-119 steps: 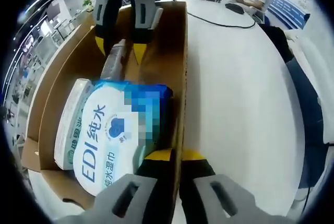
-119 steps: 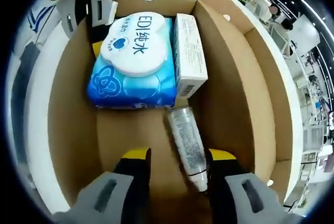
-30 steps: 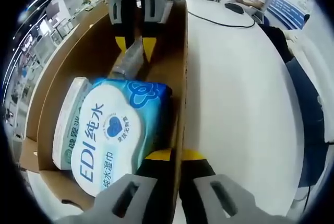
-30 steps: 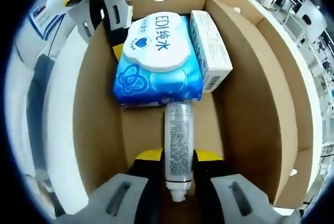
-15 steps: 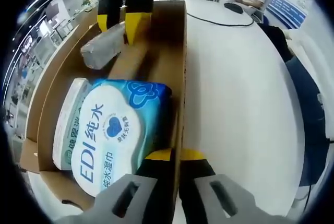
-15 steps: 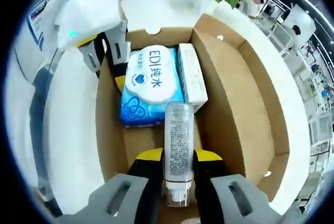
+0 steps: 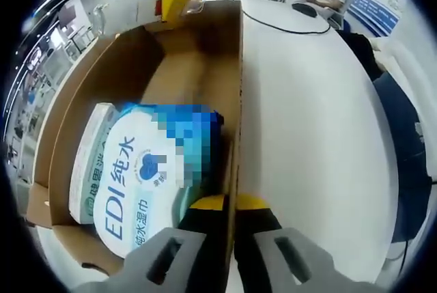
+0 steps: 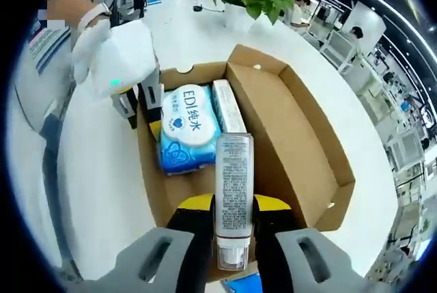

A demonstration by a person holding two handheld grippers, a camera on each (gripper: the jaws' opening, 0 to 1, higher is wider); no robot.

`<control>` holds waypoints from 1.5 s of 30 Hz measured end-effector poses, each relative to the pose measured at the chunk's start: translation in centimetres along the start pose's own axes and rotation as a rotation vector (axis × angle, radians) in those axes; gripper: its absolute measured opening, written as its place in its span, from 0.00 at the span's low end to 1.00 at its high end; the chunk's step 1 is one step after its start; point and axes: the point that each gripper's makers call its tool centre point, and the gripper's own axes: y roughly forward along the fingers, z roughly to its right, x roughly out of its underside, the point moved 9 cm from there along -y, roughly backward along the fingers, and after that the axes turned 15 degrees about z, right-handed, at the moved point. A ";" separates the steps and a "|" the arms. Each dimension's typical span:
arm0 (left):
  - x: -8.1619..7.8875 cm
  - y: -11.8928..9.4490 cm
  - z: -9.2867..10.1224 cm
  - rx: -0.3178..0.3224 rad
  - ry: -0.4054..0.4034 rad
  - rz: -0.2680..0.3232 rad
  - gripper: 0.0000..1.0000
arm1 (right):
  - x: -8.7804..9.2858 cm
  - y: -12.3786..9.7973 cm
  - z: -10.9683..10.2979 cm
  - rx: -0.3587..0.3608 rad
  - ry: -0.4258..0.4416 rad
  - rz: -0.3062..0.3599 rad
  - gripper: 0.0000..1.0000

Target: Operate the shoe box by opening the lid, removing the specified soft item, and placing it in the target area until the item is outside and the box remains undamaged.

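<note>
1. Left tool (image 7: 225, 205): pinches the box (image 8: 311, 149) side wall between its jaws and has not moved over the last seconds, steadying the carton on the white worktop (image 7: 307, 122). In the right gripper view it stands at the box's left wall (image 8: 130, 105).
2. Box contents, left to right: wipes pack (image 8: 186, 129), then a slim white carton (image 8: 225, 105) just beside it, both lying at the far end. Both are unmoved.
3. Change: the tube (image 8: 233, 190), which lay on the box floor a second ago, now rides above the box, clear of its walls. In the left gripper view it shows beyond the far rim (image 7: 133, 11).
4. Right tool (image 8: 232, 205): jaws pressed against the tube's sides near its cap end.
5. Tube appearance: slender, pale and translucent, with fine print along its length and a cap toward the camera. No denting visible.
6. Judgement: extraction looks complete; placing remains. Lid open, walls show no tearing.
</note>
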 end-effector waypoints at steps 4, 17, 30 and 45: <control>0.0 0.0 0.0 0.001 -0.001 -0.001 0.01 | -0.2 -1.4 -0.5 0.033 -0.001 0.023 0.19; -0.1 0.0 0.0 0.006 0.018 -0.012 0.01 | 1.4 -5.2 -0.1 0.225 0.167 0.097 0.19; 0.0 0.1 0.1 -0.001 0.015 -0.011 0.01 | 6.0 -9.9 0.8 0.418 0.383 0.111 0.19; 0.0 0.1 0.1 -0.008 0.010 -0.021 0.01 | 13.7 -15.7 0.2 0.610 0.591 0.047 0.19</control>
